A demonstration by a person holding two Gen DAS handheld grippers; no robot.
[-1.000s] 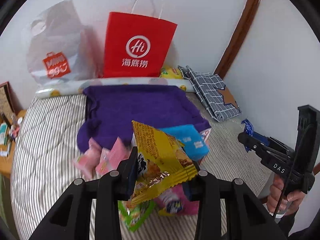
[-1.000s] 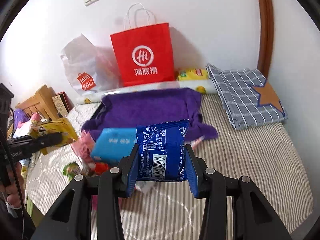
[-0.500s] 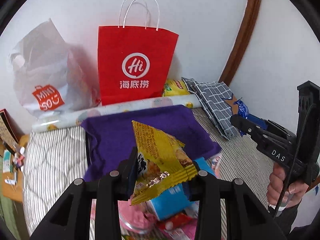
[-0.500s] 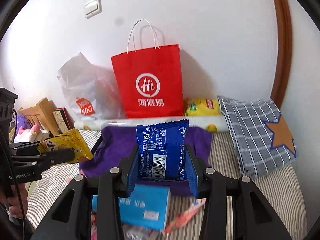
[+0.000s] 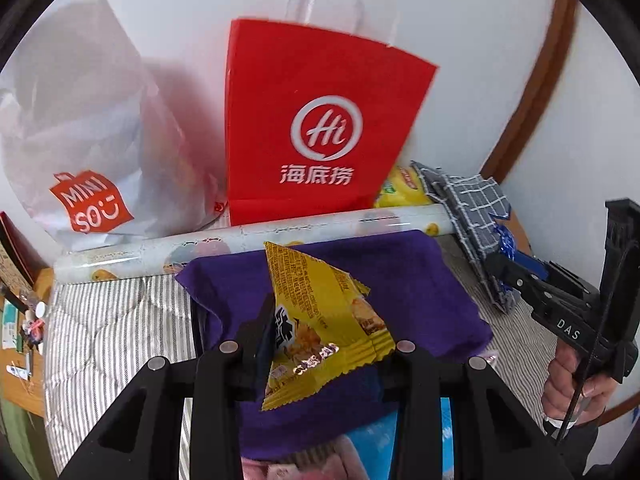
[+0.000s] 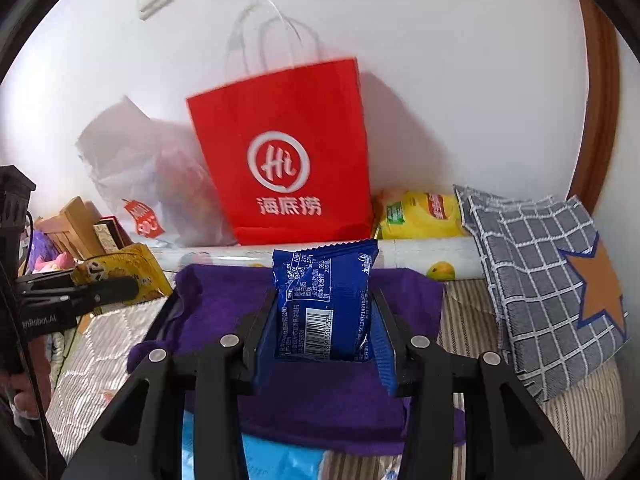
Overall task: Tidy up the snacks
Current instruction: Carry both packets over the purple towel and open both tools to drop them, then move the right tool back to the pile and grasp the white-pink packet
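My left gripper (image 5: 320, 344) is shut on a yellow snack packet (image 5: 316, 312), held above the purple cloth (image 5: 404, 276). My right gripper (image 6: 322, 320) is shut on a blue snack packet (image 6: 324, 300), also over the purple cloth (image 6: 224, 296). A red paper bag (image 5: 316, 120) with white handles stands upright against the wall behind the cloth; it also shows in the right wrist view (image 6: 284, 156). The right gripper shows at the right of the left wrist view (image 5: 560, 300); the left gripper shows at the left of the right wrist view (image 6: 80, 288).
A white Miniso plastic bag (image 5: 88, 152) leans left of the red bag. A rolled printed sheet (image 5: 248, 240) lies along the wall. A yellow pack (image 6: 420, 212) and a grey checked cloth (image 6: 536, 276) lie at the right. A blue pouch (image 6: 280, 460) lies near me.
Both grippers have moved forward and up towards the red bag with their packets. The loose snacks on the bed have dropped out of view below.
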